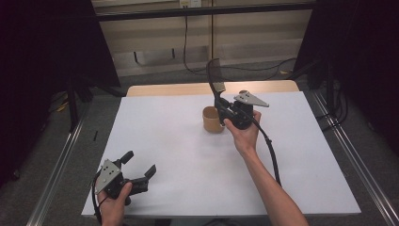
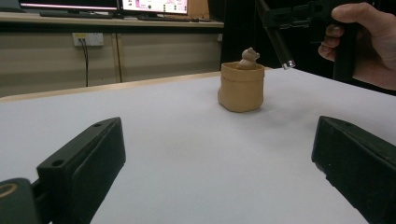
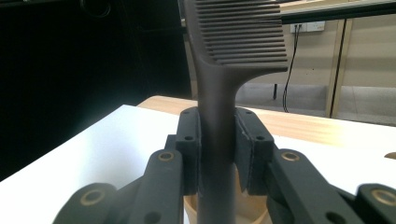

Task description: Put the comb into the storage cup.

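A tan pot [image 1: 212,120] stands on the white table [image 1: 188,155] past its middle. In the left gripper view the pot [image 2: 241,87] has a small bear figure [image 2: 249,58] at its rim. My right gripper [image 1: 219,101] is just to the right of the pot and above it, shut on the handle of a dark comb [image 1: 214,73] that stands upright, teeth end on top. In the right gripper view the pads [image 3: 190,140] clamp the comb [image 3: 238,35] handle, with the pot [image 3: 243,212] below. My left gripper [image 1: 139,163] rests at the near left, jaws wide apart and nothing between them.
The table's wooden far edge [image 1: 188,88] shows behind the white top. Black frame posts [image 1: 73,101] and floor rails [image 1: 348,150] flank the table. Cables [image 1: 188,56] hang by the back wall. A cable [image 1: 270,150] trails from the right gripper along the forearm.
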Available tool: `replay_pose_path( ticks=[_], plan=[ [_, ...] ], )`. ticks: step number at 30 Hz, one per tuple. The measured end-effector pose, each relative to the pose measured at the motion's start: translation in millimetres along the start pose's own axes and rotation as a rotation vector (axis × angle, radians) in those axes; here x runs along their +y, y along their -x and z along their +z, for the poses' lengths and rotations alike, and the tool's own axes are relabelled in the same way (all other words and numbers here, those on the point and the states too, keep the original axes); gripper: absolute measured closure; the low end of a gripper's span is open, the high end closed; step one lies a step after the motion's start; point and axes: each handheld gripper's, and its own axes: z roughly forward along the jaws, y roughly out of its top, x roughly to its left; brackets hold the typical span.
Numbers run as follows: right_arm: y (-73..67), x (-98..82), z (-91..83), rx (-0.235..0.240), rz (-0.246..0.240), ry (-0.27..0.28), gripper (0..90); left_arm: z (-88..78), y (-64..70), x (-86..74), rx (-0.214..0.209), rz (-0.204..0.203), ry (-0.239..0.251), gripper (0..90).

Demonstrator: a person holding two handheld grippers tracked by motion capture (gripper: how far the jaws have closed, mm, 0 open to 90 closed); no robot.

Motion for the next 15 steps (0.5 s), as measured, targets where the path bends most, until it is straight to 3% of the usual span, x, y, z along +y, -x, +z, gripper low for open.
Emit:
replay_pose_path(
  ticks=[15],
  plan=[
    [-2.4, 15.8, 10.5, 0.023, -0.018, 0.018, 72.9, -0.3, -0.1, 0.1, -0.001, -0.003, 0.002, 3.1]
  ],
)
